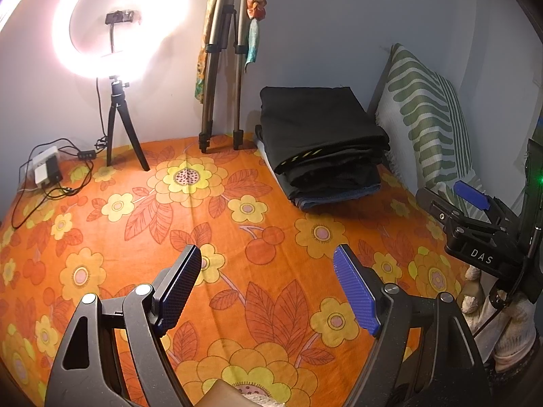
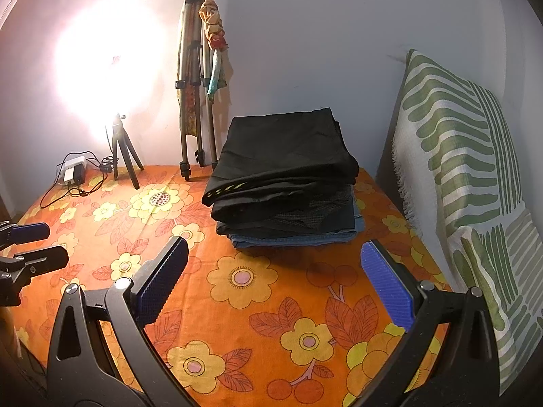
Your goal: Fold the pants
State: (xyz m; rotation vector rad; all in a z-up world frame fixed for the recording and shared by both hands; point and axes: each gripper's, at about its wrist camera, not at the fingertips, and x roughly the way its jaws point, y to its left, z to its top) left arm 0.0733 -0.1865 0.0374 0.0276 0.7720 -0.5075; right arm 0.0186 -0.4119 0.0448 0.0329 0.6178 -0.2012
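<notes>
A stack of folded pants (image 1: pixel 322 142) (image 2: pixel 285 183) rests at the back of the orange flowered sheet (image 1: pixel 217 224) (image 2: pixel 258 291), black pairs on top and blue denim at the bottom. My left gripper (image 1: pixel 268 257) hovers open over the bare sheet in front of the stack, nothing between its blue pads. My right gripper (image 2: pixel 275 257) also stands open and empty, just short of the stack's near edge. In the left wrist view the right gripper (image 1: pixel 451 200) shows at the right edge. In the right wrist view the left gripper (image 2: pixel 40 240) shows at the left edge.
A lit ring light on a small tripod (image 1: pixel 118 115) (image 2: pixel 122 149) stands at the back left beside a charger and cables (image 1: pixel 45 169) (image 2: pixel 73 171). A folded tripod (image 1: pixel 220 78) (image 2: pixel 195 101) leans on the wall. A green-striped pillow (image 1: pixel 424 118) (image 2: pixel 468 176) lines the right side.
</notes>
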